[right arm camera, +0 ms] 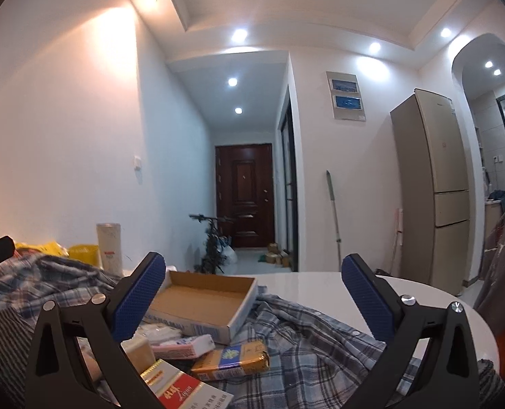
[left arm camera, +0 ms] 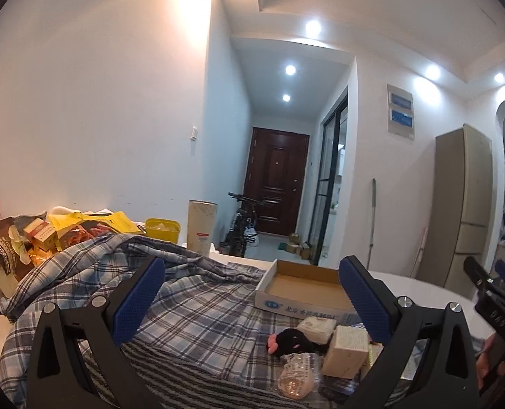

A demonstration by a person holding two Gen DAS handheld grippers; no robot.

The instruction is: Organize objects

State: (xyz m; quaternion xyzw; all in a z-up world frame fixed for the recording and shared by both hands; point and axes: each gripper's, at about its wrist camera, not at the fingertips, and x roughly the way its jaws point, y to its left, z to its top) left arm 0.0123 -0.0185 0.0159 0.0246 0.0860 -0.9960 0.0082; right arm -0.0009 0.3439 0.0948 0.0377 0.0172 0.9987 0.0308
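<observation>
**Both grippers open over a cluttered table, empty tray ahead**

White-walled room with a dark wooden door (left arm camera: pixel 279 180) down the hall and a tall beige fridge (right arm camera: pixel 433 184) to the side. White round table (right arm camera: pixel 337 289), largely draped in a blue-and-white plaid cloth (left arm camera: pixel 198 310).

Landmark: shallow open cardboard tray with a printed white side (right arm camera: pixel 204 301), empty, resting partly on the cloth. Just in front of its near wall, a loose heap: small black plush toy with a pink patch (left arm camera: pixel 291 339), tan paper-wrapped block (left arm camera: pixel 346 351), clear crinkled snack packet (left arm camera: pixel 298 373), flat gold-and-blue foil packet (right arm camera: pixel 232 358), pink-and-white wrapped pack (right arm camera: pixel 187 341), red-and-white carton (right arm camera: pixel 181 392). Well behind and left of the tray, a cream cylindrical canister (left arm camera: pixel 201 225) and a yellow plastic tub (left arm camera: pixel 164 230).

Left gripper (left arm camera: pixel 252 303) spread wide, nothing between the blue pads. Right gripper (right arm camera: pixel 252 303) likewise spread wide and empty.

Likely first pick judged to be the foil packet: below and slightly left of the right gripper's centre line, nearer that hand, its long axis running left to right, roughly parallel to the tray's near wall. Plush toy and tan block nearer the left gripper.
</observation>
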